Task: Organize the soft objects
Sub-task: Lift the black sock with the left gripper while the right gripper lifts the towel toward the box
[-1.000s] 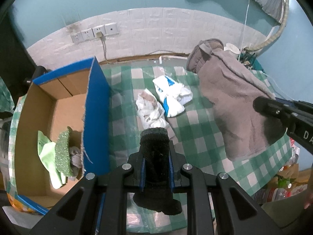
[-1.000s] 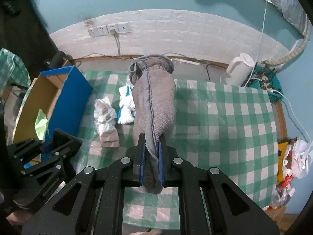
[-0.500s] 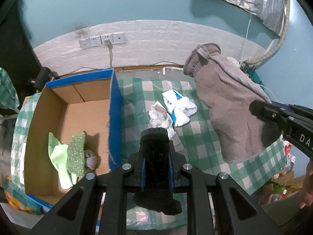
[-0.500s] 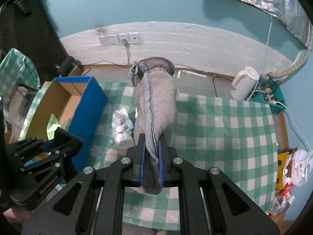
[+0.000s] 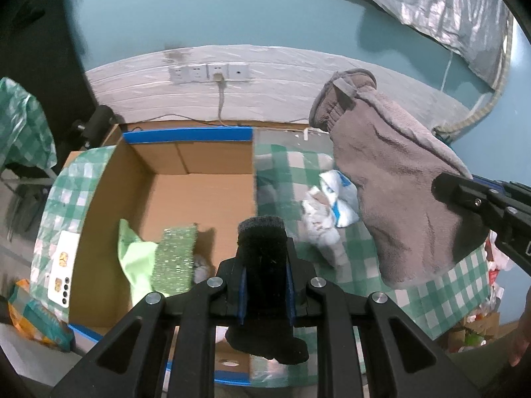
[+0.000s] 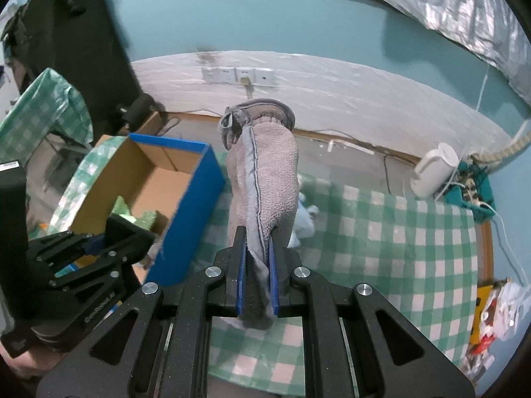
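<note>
A: Largest first, then?

B: Green-and-white checked table point(image 6: 381, 219), filling the lower half of the right wrist view. At nine o'clock on it, an open cardboard box with blue outer walls point(image 5: 186, 162), top uncovered.

A: And in the box?

B: Pale green cloth point(image 5: 132, 258) and a glittery green sponge point(image 5: 176, 255), side by side on the floor of the box toward six o'clock, touching.

A: Next in size?

B: Grey fleece mitten point(image 6: 265, 179), hanging clear of the table with its cuff pointing toward twelve o'clock. Pinched at its lower edge between the blue pads of the right gripper point(image 6: 257, 278), clamped tight on the fabric.

A: The other tongs?

B: Left gripper point(image 5: 264, 285), closed on a black sock point(image 5: 262, 265), toe end sticking up past the fingertips, the rest drooping below. Held above the near right wall of the box, about five o'clock from the sponge.

A: Smaller bits?

B: Crumpled white wrappers with blue print point(image 5: 328, 205) lying on the checks, between the box wall and the mitten. White kettle point(image 6: 434, 172) at two o'clock, off the far table edge, by the wall
</note>
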Available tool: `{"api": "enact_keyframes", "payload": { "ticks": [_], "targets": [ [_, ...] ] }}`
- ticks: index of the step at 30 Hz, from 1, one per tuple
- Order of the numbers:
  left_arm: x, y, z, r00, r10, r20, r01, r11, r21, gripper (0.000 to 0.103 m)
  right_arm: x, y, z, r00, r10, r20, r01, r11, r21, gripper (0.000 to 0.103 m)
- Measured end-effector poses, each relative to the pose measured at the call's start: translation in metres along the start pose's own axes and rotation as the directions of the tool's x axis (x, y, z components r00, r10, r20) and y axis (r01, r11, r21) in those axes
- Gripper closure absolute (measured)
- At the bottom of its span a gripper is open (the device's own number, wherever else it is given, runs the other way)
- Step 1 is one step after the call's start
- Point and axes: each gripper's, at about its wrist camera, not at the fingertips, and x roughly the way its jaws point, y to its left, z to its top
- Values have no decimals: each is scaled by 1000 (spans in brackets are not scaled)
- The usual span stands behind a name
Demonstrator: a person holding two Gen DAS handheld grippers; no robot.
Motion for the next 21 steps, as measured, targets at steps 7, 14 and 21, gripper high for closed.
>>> {"api": "enact_keyframes", "payload": {
  "ticks": [7, 14, 21],
  "targets": [
    [-7, 37, -5, 1000, 25, 17, -23, 998, -63, 85, 5, 34, 11, 1000, 31, 0, -31, 999, -44, 93],
    [-6, 67, -9, 999, 52, 15, -50, 993, -109, 85, 12, 65, 24, 998, 59, -3, -59, 995, -82, 93],
    [-5, 89, -18, 997, 71, 6, -70, 988, -135, 85, 25, 93, 30, 995, 93, -25, -95, 989, -115, 93]
  ]
}}
